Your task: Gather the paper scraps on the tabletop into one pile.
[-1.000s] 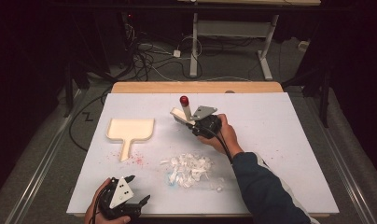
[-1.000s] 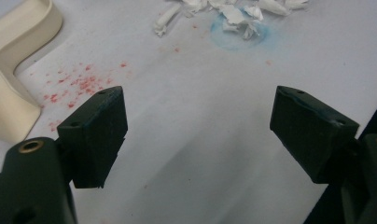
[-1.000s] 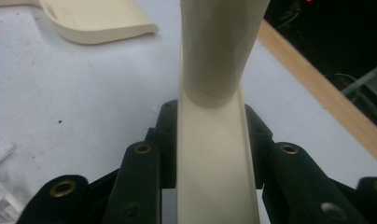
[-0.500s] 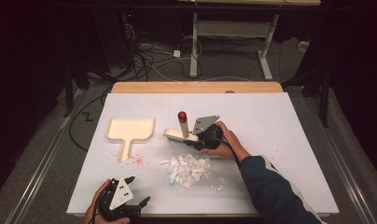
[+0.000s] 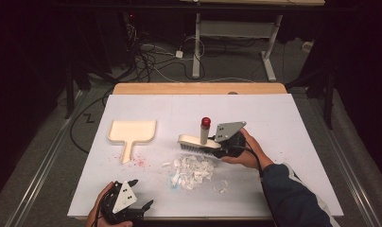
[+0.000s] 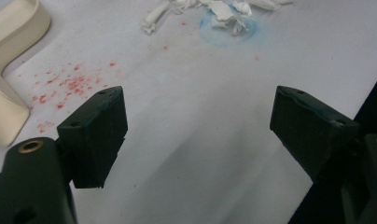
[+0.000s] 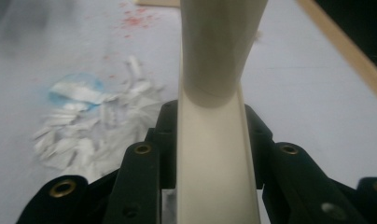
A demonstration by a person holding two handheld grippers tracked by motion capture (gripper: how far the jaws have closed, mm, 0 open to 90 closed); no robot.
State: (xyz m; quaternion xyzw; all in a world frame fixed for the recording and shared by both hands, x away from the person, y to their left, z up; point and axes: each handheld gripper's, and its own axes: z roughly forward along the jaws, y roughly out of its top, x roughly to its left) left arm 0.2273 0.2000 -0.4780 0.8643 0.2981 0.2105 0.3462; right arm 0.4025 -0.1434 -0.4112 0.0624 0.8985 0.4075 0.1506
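A cream brush [image 5: 193, 141] with an upright, red-tipped handle [image 5: 205, 122] rests bristles-down just behind a pile of white paper scraps [image 5: 191, 171]. My right gripper [image 5: 218, 150] is shut on the brush's right end. In the right gripper view the cream brush [image 7: 214, 154] runs between the jaws, with the scraps [image 7: 91, 133] to its left. A cream dustpan [image 5: 131, 132] lies to the left, handle toward me. My left gripper [image 5: 143, 193] stands open at the near edge, nothing between its fingers [image 6: 95, 130]. The dustpan [image 6: 9, 60] and scraps [image 6: 219, 9] lie beyond them.
A white sheet [image 5: 293, 123] covers the table, with a bare wooden strip [image 5: 198, 88] along the far edge. Red specks [image 5: 141, 161] dot the sheet near the dustpan handle, and a blue stain [image 6: 228, 32] lies by the scraps. Cables and table legs stand on the floor behind.
My right gripper has brought the brush from the far middle of the table toward me, down to the back edge of the scrap pile. The left gripper has stayed put.
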